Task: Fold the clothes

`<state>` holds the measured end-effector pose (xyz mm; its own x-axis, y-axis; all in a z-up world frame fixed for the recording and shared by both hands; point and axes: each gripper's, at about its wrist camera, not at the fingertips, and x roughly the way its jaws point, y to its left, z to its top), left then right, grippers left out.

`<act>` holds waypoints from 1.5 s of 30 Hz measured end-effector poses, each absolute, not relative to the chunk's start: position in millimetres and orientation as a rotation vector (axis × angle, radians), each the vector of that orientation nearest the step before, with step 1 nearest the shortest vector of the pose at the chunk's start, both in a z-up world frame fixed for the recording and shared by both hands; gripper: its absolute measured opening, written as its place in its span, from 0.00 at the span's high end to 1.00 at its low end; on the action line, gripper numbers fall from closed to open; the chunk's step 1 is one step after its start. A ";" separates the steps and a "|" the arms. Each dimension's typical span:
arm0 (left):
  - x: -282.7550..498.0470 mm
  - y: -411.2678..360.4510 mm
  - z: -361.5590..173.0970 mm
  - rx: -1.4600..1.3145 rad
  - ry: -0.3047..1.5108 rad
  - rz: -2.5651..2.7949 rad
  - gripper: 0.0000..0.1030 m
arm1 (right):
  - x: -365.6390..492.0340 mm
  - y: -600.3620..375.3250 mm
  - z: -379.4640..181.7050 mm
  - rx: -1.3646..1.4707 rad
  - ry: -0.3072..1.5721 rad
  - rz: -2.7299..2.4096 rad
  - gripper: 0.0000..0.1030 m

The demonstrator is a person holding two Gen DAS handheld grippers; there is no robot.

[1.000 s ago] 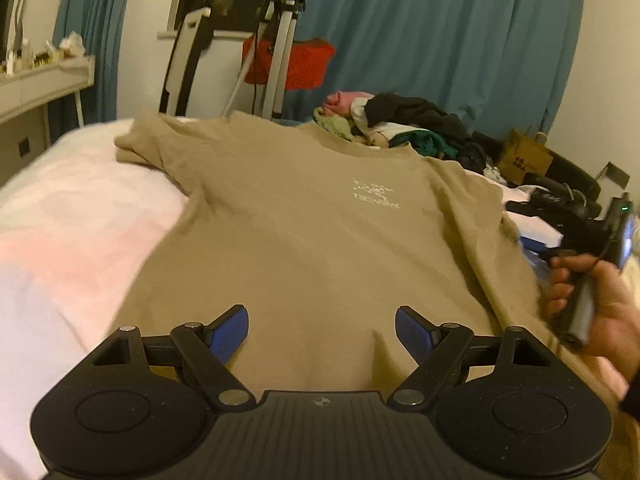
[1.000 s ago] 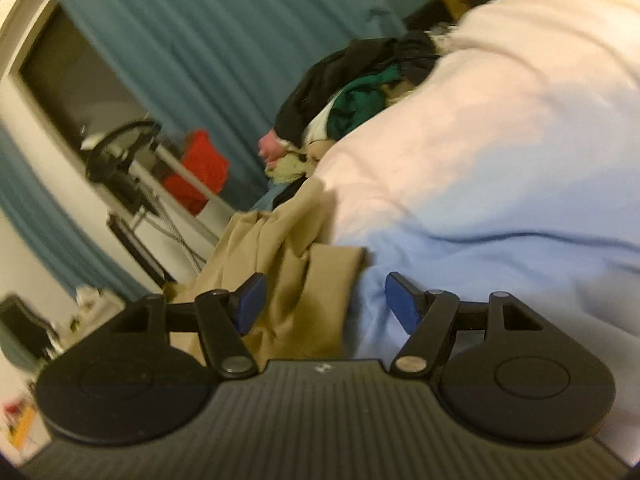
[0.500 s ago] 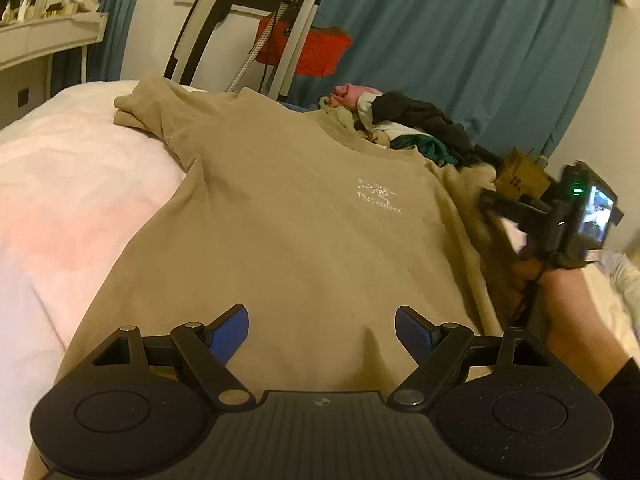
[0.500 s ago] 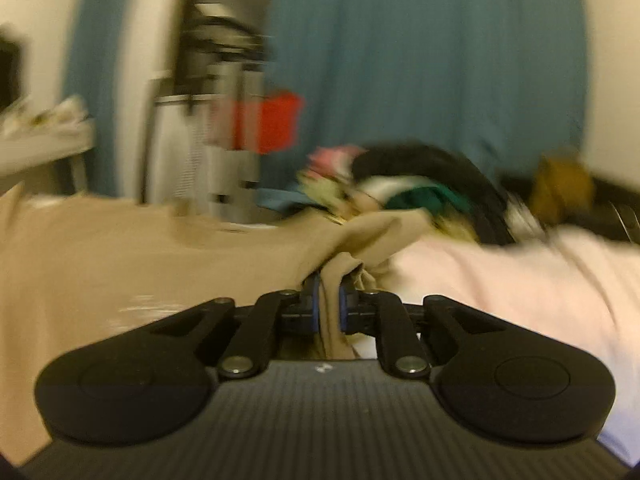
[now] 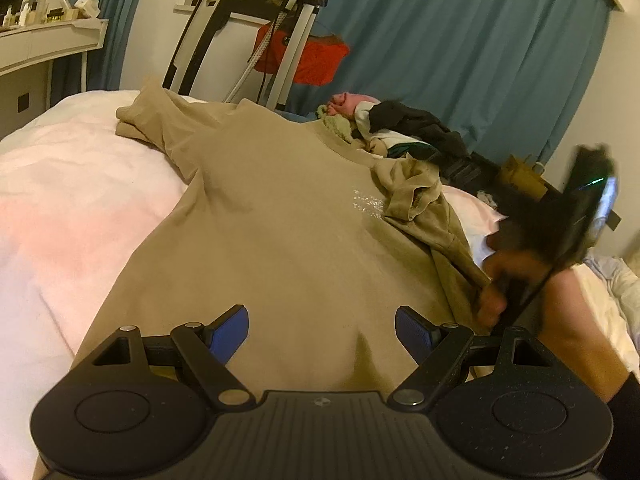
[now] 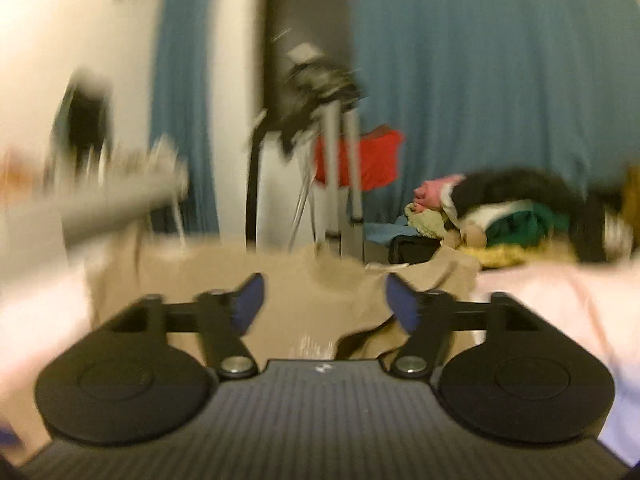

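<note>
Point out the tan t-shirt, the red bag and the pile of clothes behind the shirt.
tan t-shirt (image 5: 280,220): left wrist view, on its flat chest.
red bag (image 5: 316,58): left wrist view, on its front face.
pile of clothes (image 5: 408,124): left wrist view, on the black garment on top.

A tan shirt (image 5: 272,216) with a small white print on its chest lies on pale pink bedding (image 5: 76,208). Teal curtains (image 5: 460,52) fill the upper right. A red bag (image 5: 308,60) hangs upper centre. Both black claws carry blue pads (image 5: 230,334).

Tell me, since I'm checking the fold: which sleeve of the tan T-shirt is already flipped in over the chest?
The sleeve near the right gripper, bunched beside the chest print; the other sleeve lies spread outward on the bed.
</note>
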<state>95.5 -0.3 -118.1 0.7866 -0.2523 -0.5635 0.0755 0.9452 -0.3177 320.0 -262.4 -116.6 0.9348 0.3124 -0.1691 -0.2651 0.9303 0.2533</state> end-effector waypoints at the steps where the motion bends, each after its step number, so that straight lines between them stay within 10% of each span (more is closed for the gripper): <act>1: 95.7 -0.3 -118.0 -0.285 0.640 -0.178 0.20 | 325.4 -276.4 -115.0 0.340 0.226 0.285 0.30; 8: 106.1 2.3 -121.2 -0.273 0.605 -0.161 0.20 | 385.6 -296.5 -135.4 0.488 0.409 0.201 0.34; 12: 111.7 4.5 -126.0 -0.269 0.610 -0.160 0.20 | 416.7 -286.6 -144.6 0.382 0.499 0.147 0.85; 20: 111.2 11.6 -126.2 -0.327 0.626 -0.181 0.20 | 391.5 -351.8 -103.7 0.300 0.384 -0.008 0.92; 31: 109.0 -11.5 -127.9 -0.209 0.614 -0.214 0.20 | 416.2 -484.5 -127.0 0.210 0.498 -0.268 0.89; 34: 112.3 -18.2 -131.1 -0.193 0.622 -0.212 0.20 | 396.8 -493.0 -138.8 0.257 0.475 -0.260 0.69; 36: 113.5 -20.5 -131.2 -0.180 0.620 -0.212 0.20 | 380.1 -491.3 -139.3 0.269 0.467 -0.258 0.35; 45: 89.1 -29.7 -117.8 -0.141 0.630 -0.258 0.21 | 234.4 -440.9 -77.9 0.428 0.401 -0.193 0.35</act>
